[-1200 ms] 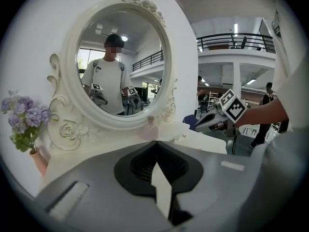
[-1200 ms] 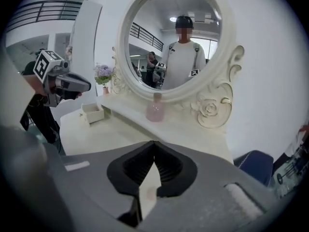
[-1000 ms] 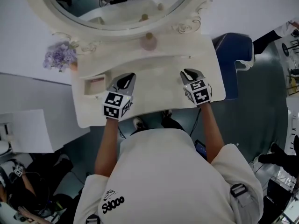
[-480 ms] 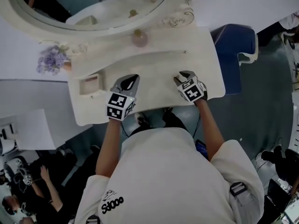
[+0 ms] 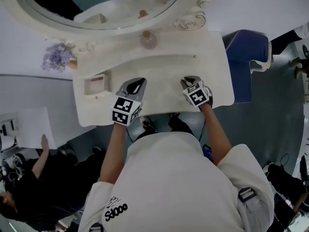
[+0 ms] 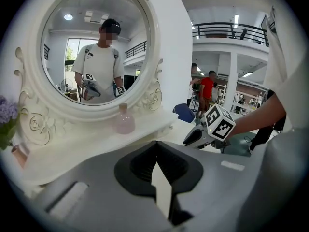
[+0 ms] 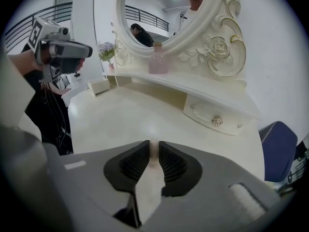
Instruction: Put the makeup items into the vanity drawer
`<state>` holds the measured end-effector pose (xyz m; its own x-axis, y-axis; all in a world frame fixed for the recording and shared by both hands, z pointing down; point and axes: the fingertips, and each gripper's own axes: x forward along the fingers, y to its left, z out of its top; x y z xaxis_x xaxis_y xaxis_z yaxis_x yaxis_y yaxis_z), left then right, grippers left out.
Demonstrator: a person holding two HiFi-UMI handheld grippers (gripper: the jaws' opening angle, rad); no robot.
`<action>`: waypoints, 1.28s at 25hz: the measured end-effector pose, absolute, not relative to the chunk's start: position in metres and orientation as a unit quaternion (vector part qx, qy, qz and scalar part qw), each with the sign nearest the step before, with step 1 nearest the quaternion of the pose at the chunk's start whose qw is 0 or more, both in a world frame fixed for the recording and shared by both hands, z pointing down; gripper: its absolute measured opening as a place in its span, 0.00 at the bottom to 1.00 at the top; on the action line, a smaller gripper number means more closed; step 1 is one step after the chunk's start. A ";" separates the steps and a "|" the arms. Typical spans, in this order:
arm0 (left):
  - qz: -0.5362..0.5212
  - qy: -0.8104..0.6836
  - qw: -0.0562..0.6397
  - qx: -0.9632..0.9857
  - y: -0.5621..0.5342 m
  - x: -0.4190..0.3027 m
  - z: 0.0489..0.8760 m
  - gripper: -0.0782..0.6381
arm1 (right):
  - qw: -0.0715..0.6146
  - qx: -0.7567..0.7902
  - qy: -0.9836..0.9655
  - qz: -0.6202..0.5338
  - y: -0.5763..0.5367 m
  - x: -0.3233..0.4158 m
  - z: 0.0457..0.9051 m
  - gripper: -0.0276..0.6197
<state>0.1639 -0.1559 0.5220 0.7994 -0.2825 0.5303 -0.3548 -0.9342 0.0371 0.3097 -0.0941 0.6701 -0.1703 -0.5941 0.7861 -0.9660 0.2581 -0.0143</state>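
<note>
A pink perfume bottle point(image 5: 148, 40) stands on the vanity's raised shelf under the round mirror; it also shows in the left gripper view point(image 6: 125, 120) and the right gripper view point(image 7: 157, 62). A small drawer with a crystal knob point(image 7: 217, 121) sits closed beneath that shelf. My left gripper point(image 5: 136, 84) hovers over the white tabletop point(image 5: 164, 74), its jaws meeting at the tips point(image 6: 155, 146) with nothing in them. My right gripper point(image 5: 189, 81) is low over the tabletop's front right. Its jaws point(image 7: 154, 151) have just been closing and stand a narrow slit apart, with nothing between them.
A small cream box point(image 5: 96, 85) with a pinkish inside rests at the table's left end. Purple flowers point(image 5: 57, 59) stand beside the mirror frame. A blue chair point(image 5: 246, 57) is to the right of the vanity. People stand on the floor at lower left.
The right gripper has sunk toward the tabletop and shifted slightly left. The left gripper has edged a little to the right. The view itself has shifted.
</note>
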 end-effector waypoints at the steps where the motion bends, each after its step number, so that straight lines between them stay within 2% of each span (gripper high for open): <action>1: 0.267 -0.170 0.068 0.946 -0.157 0.162 0.520 0.14 | 0.348 0.543 -0.715 0.271 -0.095 0.309 0.668 0.14; 15: 0.216 -0.258 0.096 0.937 -0.192 0.075 0.495 0.14 | 0.360 0.512 -0.758 0.181 -0.153 0.247 0.596 0.13; 23: 0.181 -0.350 0.114 0.912 -0.224 -0.019 0.487 0.14 | 0.346 0.459 -0.811 0.110 -0.210 0.153 0.547 0.14; 32: 0.164 -0.410 0.128 0.888 -0.247 -0.110 0.489 0.14 | 0.342 0.374 -0.858 0.080 -0.256 0.027 0.539 0.14</action>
